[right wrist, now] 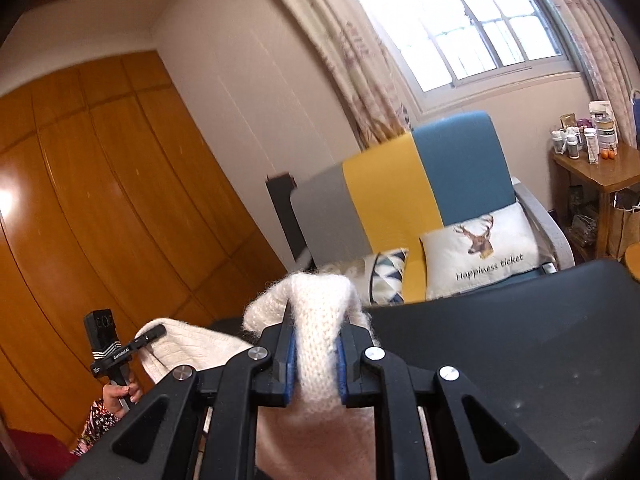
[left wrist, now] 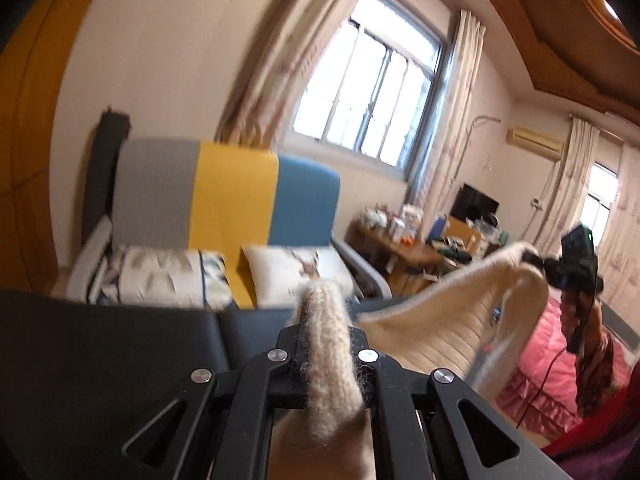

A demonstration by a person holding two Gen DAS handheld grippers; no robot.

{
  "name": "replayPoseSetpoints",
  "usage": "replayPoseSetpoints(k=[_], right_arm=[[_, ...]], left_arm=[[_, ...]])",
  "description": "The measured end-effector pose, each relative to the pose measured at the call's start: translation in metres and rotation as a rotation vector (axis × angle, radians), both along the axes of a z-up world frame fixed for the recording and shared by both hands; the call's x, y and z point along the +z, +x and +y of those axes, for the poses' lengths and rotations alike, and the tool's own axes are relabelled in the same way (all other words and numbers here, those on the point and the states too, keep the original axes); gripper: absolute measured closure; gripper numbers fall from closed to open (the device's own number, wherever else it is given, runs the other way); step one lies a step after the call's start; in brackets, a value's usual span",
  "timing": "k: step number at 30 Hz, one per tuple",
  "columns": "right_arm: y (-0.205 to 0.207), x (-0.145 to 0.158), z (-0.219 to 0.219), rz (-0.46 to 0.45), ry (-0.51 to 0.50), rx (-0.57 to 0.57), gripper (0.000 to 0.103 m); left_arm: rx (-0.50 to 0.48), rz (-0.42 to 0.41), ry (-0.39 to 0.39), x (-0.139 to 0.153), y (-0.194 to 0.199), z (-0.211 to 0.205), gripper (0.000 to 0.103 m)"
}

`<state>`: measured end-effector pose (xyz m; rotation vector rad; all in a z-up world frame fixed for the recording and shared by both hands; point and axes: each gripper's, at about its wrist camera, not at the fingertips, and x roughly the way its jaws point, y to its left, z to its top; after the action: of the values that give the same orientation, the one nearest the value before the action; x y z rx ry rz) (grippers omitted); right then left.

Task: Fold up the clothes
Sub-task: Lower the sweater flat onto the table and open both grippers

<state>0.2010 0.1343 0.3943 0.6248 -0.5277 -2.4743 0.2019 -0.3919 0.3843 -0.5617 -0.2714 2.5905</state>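
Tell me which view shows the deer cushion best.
The right wrist view: the deer cushion is sharp, with its antlered head and "Happiness ticket" lettering readable. In the left wrist view the same cushion is blurred, partly behind the cream sweater, its print indistinct.

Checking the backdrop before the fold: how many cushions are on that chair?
2. The deer cushion leans against the blue section of the sofa chair; the triangle-pattern cushion sits beside it, toward the grey section, partly hidden behind the knit garment. More could be hidden.

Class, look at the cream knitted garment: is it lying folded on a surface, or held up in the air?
Held up. The knitted garment hangs stretched between the left gripper and right gripper, each clamped on an edge.
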Motion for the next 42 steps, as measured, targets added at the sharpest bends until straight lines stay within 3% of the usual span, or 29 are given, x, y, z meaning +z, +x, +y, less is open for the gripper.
replayPoseSetpoints(k=[3,6,12,17,21,26,30,32,37,39,42], right_arm=[[-0.02,0.002,0.011,-0.01,-0.012,-0.016,0.089],[-0.065,-0.017,0.029,-0.076,-0.025,-0.057,0.089],[-0.184,-0.123,0.047,-0.266,0.138,-0.198,0.089],[-0.246,-0.245,0.047,-0.483,0.28,-0.23,0.089],[-0.263,-0.305,0.042,-0.541,0.412,-0.261,0.088],[-0.275,-0.32,0.064,-0.576,0.328,-0.292,0.087],[-0.286,-0.322,0.077,-0.6,0.257,-0.25,0.086],[-0.29,-0.319,0.08,-0.594,0.292,-0.268,0.079],[-0.283,-0.299,0.102,-0.56,0.339,-0.412,0.078],[-0.273,-0.286,0.108,-0.519,0.384,-0.466,0.078],[-0.256,-0.266,0.117,-0.46,0.43,-0.527,0.078]], left_arm=[[0.031,0.03,-0.031,0.021,-0.025,-0.006,0.097],[0.069,-0.047,-0.106,-0.009,-0.084,0.0,0.097],[0.188,-0.262,-0.317,-0.139,-0.19,0.021,0.096],[0.2,-0.5,-0.292,-0.263,-0.242,0.041,0.096],[0.195,-0.565,-0.332,-0.307,-0.253,0.067,0.096],[0.234,-0.587,-0.295,-0.309,-0.267,0.061,0.095],[0.257,-0.653,-0.243,-0.313,-0.278,0.045,0.092],[0.268,-0.687,-0.216,-0.316,-0.283,0.037,0.09],[0.255,-0.74,-0.12,-0.312,-0.281,0.021,0.071],[0.219,-0.722,-0.068,-0.301,-0.274,0.019,0.054],[0.223,-0.665,-0.058,-0.273,-0.262,0.019,0.041]])
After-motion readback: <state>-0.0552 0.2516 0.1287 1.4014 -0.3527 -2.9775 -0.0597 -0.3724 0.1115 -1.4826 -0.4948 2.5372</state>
